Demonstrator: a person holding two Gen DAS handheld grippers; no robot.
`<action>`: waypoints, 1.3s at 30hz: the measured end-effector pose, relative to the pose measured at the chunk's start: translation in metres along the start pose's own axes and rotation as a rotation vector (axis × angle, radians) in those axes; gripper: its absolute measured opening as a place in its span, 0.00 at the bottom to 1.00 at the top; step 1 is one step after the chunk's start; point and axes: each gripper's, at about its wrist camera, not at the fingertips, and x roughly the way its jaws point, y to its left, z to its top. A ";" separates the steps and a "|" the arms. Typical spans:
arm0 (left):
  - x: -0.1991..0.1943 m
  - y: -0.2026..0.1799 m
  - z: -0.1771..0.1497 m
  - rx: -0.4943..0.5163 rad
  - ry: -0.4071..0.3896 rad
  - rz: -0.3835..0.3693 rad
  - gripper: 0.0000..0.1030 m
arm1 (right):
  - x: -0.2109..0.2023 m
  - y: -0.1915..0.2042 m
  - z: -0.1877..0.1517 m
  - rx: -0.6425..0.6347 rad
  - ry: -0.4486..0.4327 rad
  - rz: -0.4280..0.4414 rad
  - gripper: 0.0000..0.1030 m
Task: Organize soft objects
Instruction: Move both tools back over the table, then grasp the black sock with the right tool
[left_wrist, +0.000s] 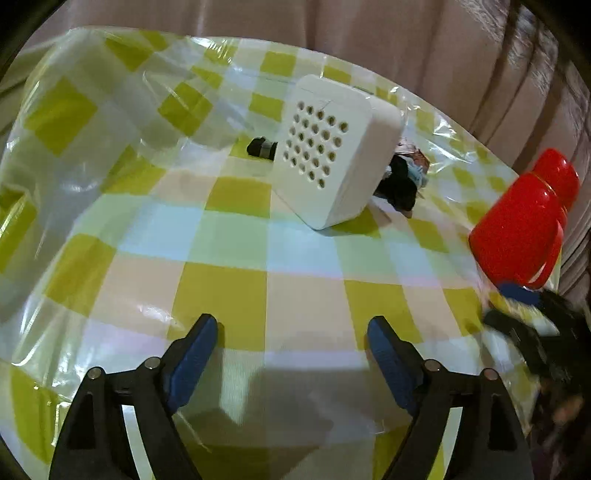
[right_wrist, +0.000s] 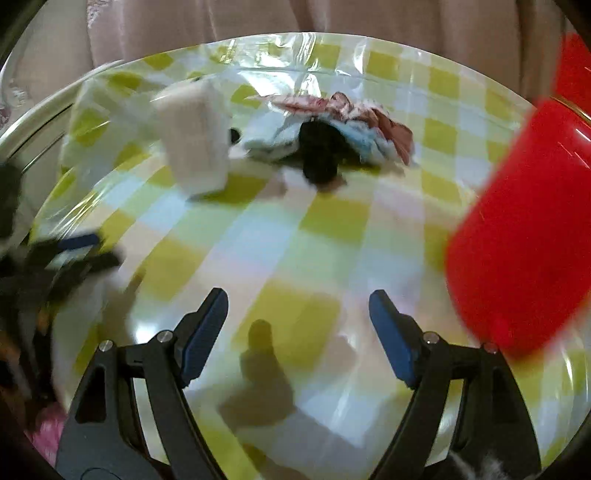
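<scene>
We are angling both grippers, left (left_wrist: 291, 334) and right (right_wrist: 297, 308), down over the tabletop (left_wrist: 303, 291), jaws standing wide, gripping nothing. Cloth pile (right_wrist: 332, 140) lying just beside white perforated box (left_wrist: 332, 147), partly hidden, blurring.

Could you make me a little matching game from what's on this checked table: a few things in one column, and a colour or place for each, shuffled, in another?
Things:
1. jug
2. box with round holes
3. pile of cloths
4. left gripper

Descriptions:
A. white, tipped up on one edge
B. red, at the table's right edge
C. blue pads, standing apart with nothing between them
D. mixed black, light blue and pink, lying behind the white box

Pairs: 1-B, 2-A, 3-D, 4-C
</scene>
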 end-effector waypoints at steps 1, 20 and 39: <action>0.000 -0.001 -0.002 0.010 -0.004 0.004 0.84 | 0.013 -0.004 0.012 0.011 0.002 0.005 0.79; 0.000 -0.007 -0.004 0.033 -0.008 -0.052 0.95 | 0.137 -0.037 0.120 0.333 0.011 0.155 0.33; 0.005 -0.043 -0.002 -0.087 0.110 -0.233 0.97 | -0.017 -0.001 -0.058 -0.011 0.031 0.141 0.73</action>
